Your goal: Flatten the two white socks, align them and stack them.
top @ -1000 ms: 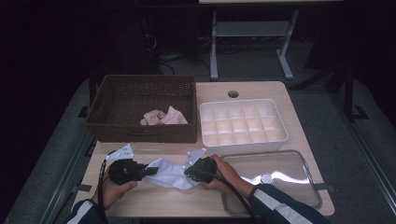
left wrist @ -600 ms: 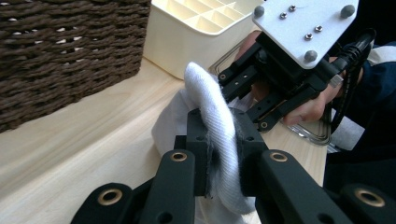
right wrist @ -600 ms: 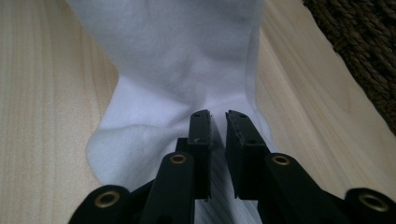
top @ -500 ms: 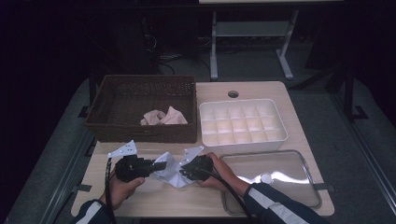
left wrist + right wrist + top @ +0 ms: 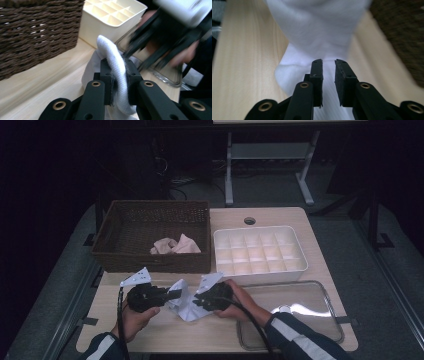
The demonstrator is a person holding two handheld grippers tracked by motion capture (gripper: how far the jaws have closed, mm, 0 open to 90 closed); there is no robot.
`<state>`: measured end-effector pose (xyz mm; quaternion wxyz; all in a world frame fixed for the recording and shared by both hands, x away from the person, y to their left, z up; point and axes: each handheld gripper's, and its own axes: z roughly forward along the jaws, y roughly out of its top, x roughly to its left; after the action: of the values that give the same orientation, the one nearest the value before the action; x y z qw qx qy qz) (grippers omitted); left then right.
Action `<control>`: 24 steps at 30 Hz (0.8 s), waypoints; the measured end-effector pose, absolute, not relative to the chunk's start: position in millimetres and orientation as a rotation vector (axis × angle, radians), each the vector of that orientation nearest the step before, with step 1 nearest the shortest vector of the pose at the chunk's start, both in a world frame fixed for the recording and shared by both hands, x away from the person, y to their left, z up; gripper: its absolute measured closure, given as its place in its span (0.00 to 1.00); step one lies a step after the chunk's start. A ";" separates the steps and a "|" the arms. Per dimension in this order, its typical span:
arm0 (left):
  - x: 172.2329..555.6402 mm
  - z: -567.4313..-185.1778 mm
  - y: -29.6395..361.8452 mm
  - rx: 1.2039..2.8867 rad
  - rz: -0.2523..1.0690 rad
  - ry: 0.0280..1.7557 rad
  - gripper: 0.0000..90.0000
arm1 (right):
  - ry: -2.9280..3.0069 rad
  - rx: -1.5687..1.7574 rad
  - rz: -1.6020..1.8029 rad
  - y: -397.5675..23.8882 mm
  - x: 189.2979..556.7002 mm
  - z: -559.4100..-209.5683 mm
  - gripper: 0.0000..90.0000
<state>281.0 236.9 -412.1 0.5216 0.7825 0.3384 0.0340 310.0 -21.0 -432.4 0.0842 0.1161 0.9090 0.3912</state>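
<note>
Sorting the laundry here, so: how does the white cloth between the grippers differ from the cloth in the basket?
The white cloth is white; the cloth in the basket is pinkish. The white cloth is on the table, clamped by the left gripper; the pinkish one lies loose in the wicker basket. Both are crumpled.

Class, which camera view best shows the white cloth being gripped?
The left gripper view: the white cloth sits pinched between its jaws. The high view shows it small, between both hands; the right gripper view shows it blurred.
</note>
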 end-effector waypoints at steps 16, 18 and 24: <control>288.1 -418.4 202.6 1.936 0.083 0.807 0.89 | 2.704 0.604 0.991 -101.0 312.3 -433.9 0.86; 288.8 -419.9 197.8 1.952 0.080 0.804 0.89 | 2.706 0.580 0.973 -97.3 312.0 -435.9 0.86; 291.0 -424.6 186.6 1.971 0.076 0.811 0.89 | 2.717 0.559 0.962 -89.3 312.2 -442.0 0.86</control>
<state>291.0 186.6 -424.6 0.4832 0.8091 0.3330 0.0311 312.2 -89.3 -442.0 0.1027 0.1893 0.9205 0.3260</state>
